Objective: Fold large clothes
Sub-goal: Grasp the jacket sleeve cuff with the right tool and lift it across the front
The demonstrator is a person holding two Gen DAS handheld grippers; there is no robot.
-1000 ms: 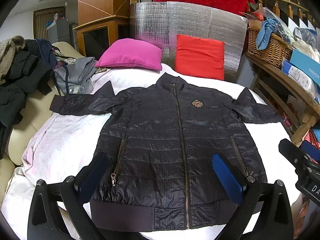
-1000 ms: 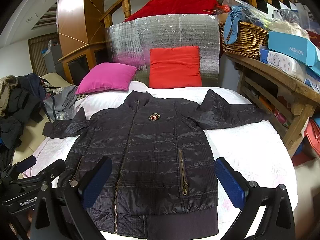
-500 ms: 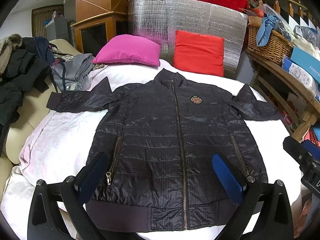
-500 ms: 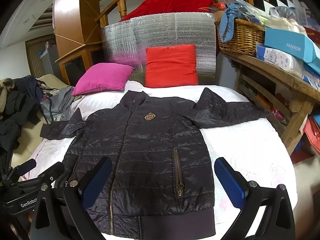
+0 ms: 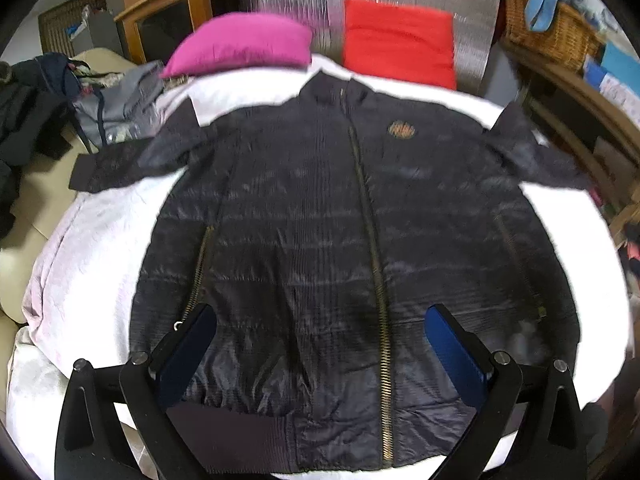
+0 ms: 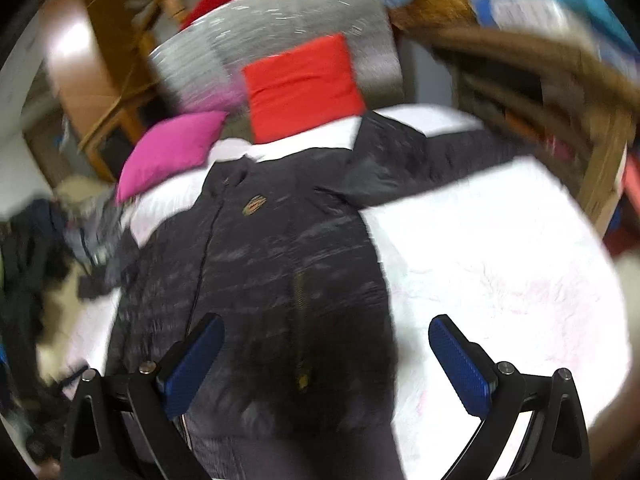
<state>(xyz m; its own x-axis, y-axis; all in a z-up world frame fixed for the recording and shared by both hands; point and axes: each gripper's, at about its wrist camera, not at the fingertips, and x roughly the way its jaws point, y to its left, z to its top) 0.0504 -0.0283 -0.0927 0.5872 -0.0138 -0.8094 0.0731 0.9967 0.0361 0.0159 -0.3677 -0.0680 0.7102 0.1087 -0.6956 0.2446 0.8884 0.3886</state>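
Note:
A dark quilted zip jacket lies flat, front up, on a white bed, sleeves spread to both sides and hem nearest me. It also shows in the blurred right wrist view. My left gripper is open and empty, hovering above the jacket's lower front near the hem. My right gripper is open and empty above the jacket's lower right side and pocket zip; this view is tilted.
A pink pillow and a red pillow lean at the head of the bed. Piled clothes lie on the left. A wooden shelf with a wicker basket stands on the right.
Both grippers have moved forward and lower toward the jacket. The right gripper has swung and tilted, blurring its view. Both stay open.

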